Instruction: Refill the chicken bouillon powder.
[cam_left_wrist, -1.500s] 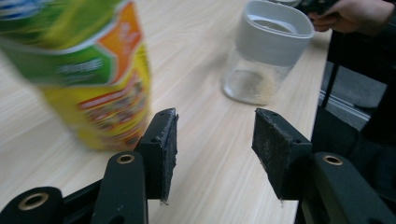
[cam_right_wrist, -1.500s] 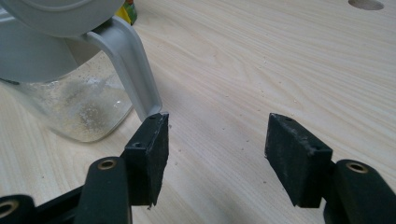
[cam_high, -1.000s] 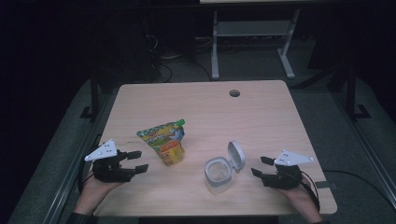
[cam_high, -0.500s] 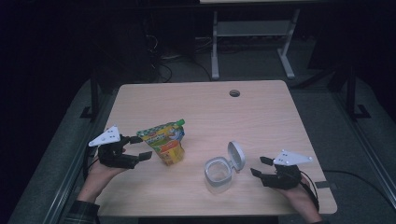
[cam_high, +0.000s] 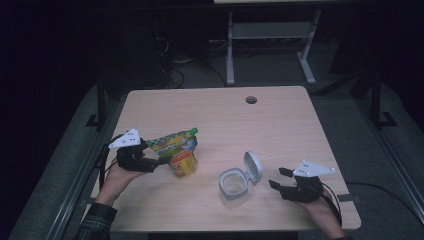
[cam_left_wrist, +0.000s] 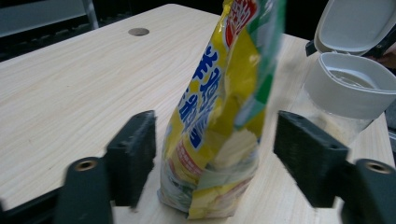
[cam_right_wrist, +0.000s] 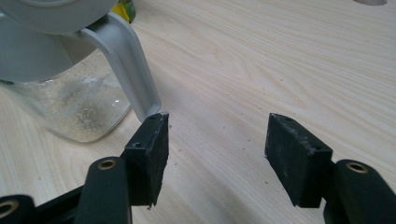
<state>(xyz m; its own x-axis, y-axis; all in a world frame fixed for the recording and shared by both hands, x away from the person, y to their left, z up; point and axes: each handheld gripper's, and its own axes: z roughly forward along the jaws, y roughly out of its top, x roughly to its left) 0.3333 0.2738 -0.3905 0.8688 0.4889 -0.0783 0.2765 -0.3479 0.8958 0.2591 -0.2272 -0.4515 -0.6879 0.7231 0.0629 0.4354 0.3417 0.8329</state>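
A yellow and green snack bag (cam_high: 176, 146) stands tilted on the wooden table (cam_high: 225, 115), left of centre. My left gripper (cam_high: 162, 159) reaches it from the left. In the left gripper view the bag (cam_left_wrist: 219, 116) sits between the two pads with a small gap on each side; the jaws have just been closing and do not press it. A clear jar (cam_high: 233, 186) with a white rim has its hinged lid (cam_high: 253, 166) flipped up. My right gripper (cam_high: 277, 178) rests open just right of the jar, nothing between its pads. Its left pad (cam_right_wrist: 152, 154) lies close to the jar's white lid strap (cam_right_wrist: 126, 60).
A round cable hole (cam_high: 251, 100) sits near the table's far edge. A metal stand (cam_high: 270, 35) and cables lie on the dark floor beyond the table. The jar (cam_left_wrist: 350, 93) shows behind the bag in the left gripper view.
My left gripper has moved right, up to the bag, and its jaws now stand around the bag's lower part. The right gripper and the jar have stayed put.
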